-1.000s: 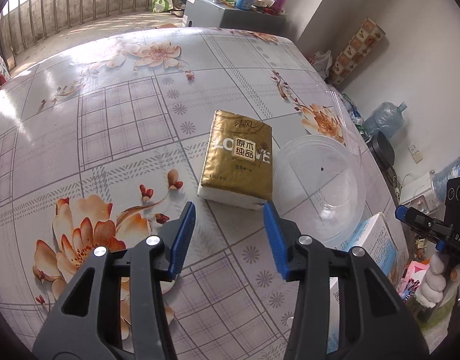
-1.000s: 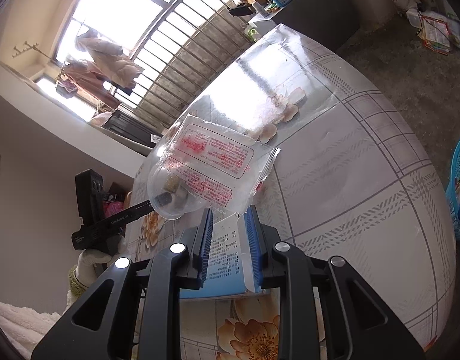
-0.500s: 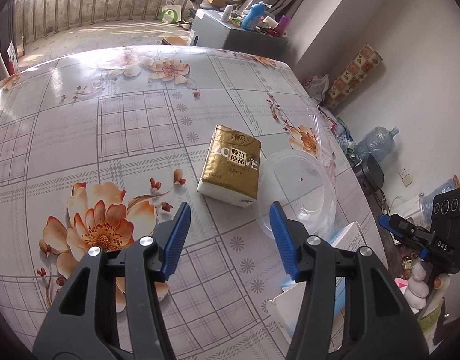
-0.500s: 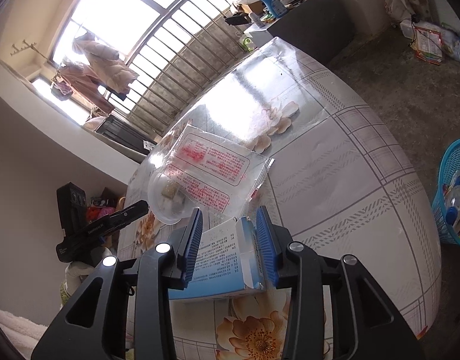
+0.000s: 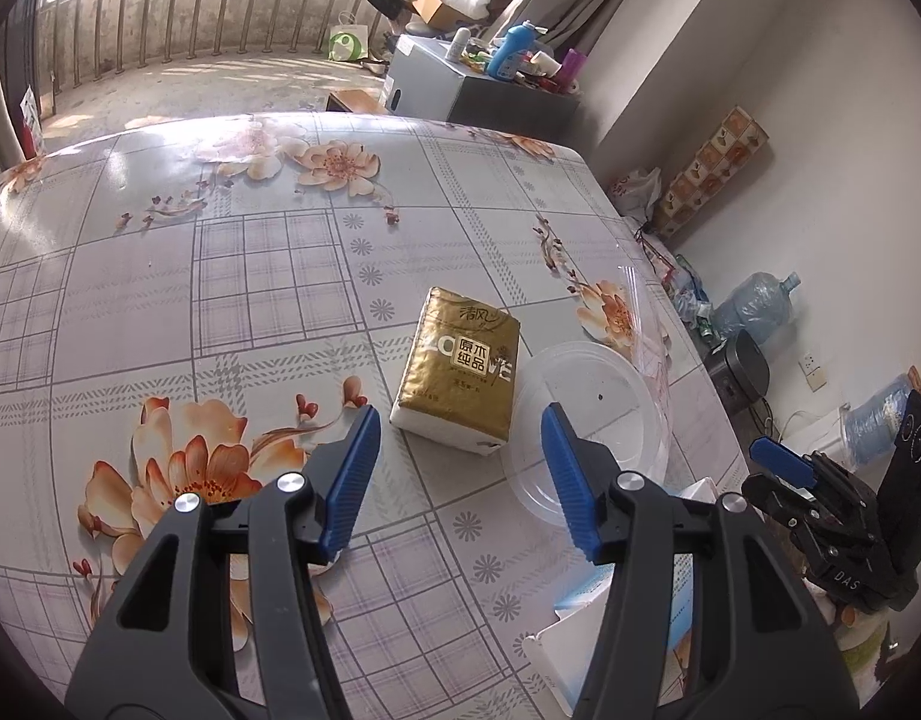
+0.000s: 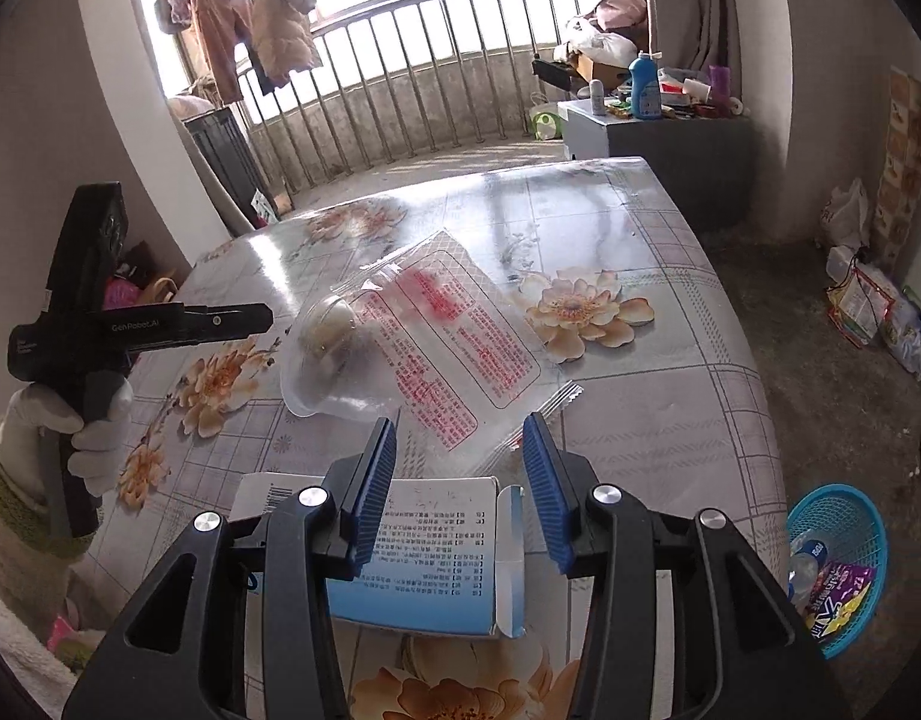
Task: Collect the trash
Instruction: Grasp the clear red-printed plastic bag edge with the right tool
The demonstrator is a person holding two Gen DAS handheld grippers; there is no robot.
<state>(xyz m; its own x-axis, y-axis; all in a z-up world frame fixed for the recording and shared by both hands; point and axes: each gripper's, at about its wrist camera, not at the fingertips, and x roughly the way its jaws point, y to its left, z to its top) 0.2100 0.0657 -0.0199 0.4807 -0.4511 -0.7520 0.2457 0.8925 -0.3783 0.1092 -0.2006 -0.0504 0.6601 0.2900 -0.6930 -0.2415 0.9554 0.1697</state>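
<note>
Hovering above the floral tablecloth (image 5: 160, 300), my left gripper (image 5: 457, 480) was parted about halfway with nothing between its pads. My right gripper (image 6: 457, 483) had just been opening, its jaws clear of the blue-and-white carton (image 6: 424, 558) lying flat beneath them. Beyond lay the clear printed bag (image 6: 460, 348) and clear plastic lid (image 5: 586, 420), the gold tissue pack (image 5: 460, 378) at the lid's left. A blue waste basket (image 6: 844, 540) stood on the floor, right.
</note>
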